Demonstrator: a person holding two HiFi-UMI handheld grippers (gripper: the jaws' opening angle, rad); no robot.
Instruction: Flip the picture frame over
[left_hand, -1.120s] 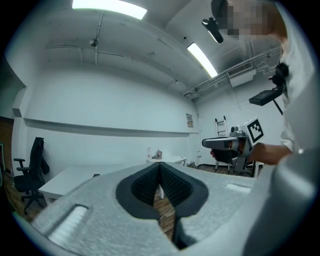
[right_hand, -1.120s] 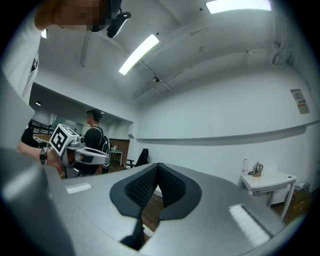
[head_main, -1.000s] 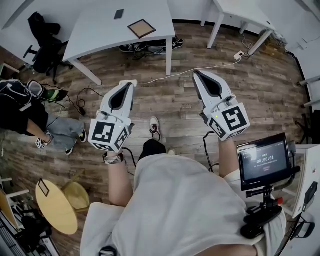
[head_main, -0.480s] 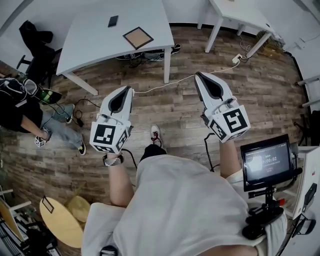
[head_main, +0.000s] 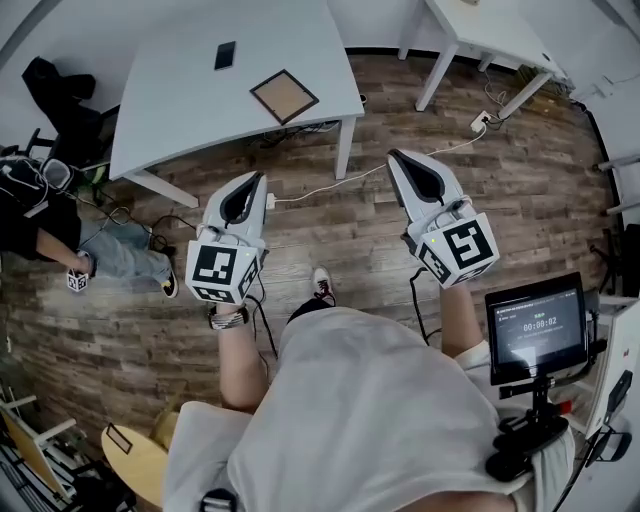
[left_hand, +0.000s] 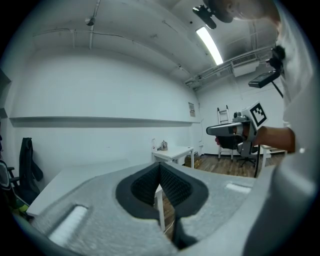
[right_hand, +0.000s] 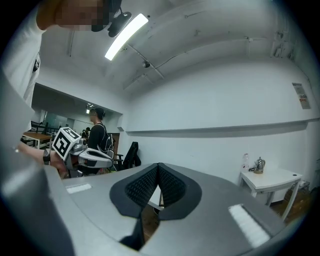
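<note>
**Frame lies flat on the table, both tools shut and empty**

The picture frame (head_main: 284, 96) lies flat on the white table (head_main: 180, 110), near the table's right edge. In the head view it sits close to 12 o'clock. It has a thin dark rim and a brown middle. A dark phone (head_main: 225, 55) lies on the same table, at 11 o'clock from the frame and well apart from it.

Nothing touches the frame. The left tool (head_main: 258, 180) is out over the wood floor (head_main: 520, 170), at 6 o'clock from the frame. Its jaws are pressed together with nothing between them. The right tool (head_main: 395, 158) is at 4 o'clock from the frame, and its jaws are together and empty too.

A white cable (head_main: 330, 185) runs across the floor between the two tools. A second white table (head_main: 480, 35) stands at 1 o'clock. A small screen (head_main: 537, 325) is at 4 o'clock.

Since a second ago, the table and the frame have come lower and nearer in the head view. The tools are now closer to the table's edge. Both tools look shut the same way as before.
</note>
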